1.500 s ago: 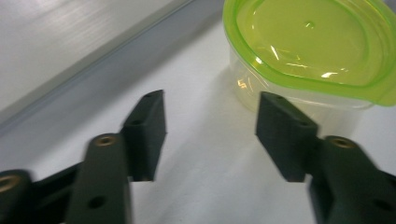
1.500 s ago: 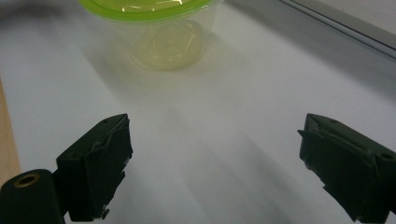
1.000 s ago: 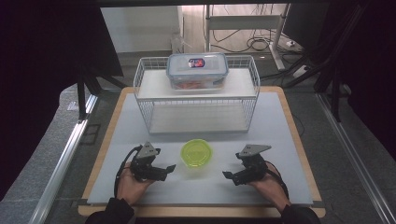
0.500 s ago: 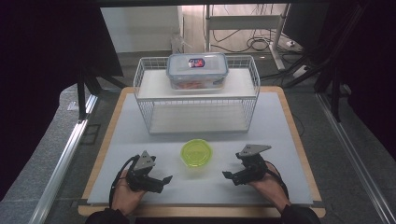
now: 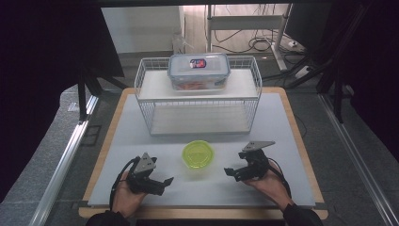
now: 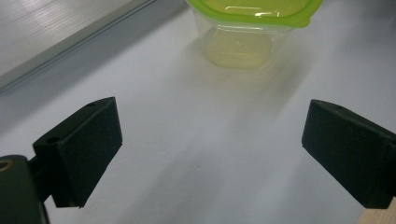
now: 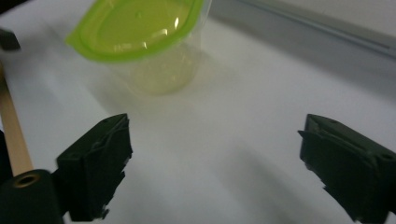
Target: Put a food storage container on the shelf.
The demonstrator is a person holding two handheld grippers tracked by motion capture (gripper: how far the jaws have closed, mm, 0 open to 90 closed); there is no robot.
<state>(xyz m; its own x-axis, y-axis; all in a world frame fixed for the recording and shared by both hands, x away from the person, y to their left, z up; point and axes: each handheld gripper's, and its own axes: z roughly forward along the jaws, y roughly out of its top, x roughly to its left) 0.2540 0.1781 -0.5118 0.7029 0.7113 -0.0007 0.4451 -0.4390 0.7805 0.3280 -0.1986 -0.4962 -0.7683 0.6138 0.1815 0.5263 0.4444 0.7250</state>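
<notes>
Lime-green lidded, one small clear plastic tub (image 5: 198, 154) stands alone on the white mat (image 5: 291, 122) of the wood-edged desk (image 5: 301, 141), near the front, between the two claws and a little farther from the person than they are. One white wire rack (image 5: 197, 101) stands behind the tub, near the desk's far edge, and on its upper shelf sits one clear rectangular food box (image 5: 199, 70) with a blue-rimmed lid. That makes two containers, one rack and two claws.

At the tub's left, the left claw (image 5: 160, 181) is held low over the mat close to the front edge, jaws spread wide with bare mat between them; in the left gripper view the tub (image 6: 252, 28) stands ahead, apart from both jaws. The right claw (image 5: 233, 173) is at the tub's right, also spread wide and holding nothing; in the right gripper view the tub (image 7: 144, 42) stands ahead and to the left, untouched.

Bare mat lies on both sides of the tub, between tub and rack, and along the mat's left and right margins. Wooden border (image 5: 101, 155) frames the mat all round.
</notes>
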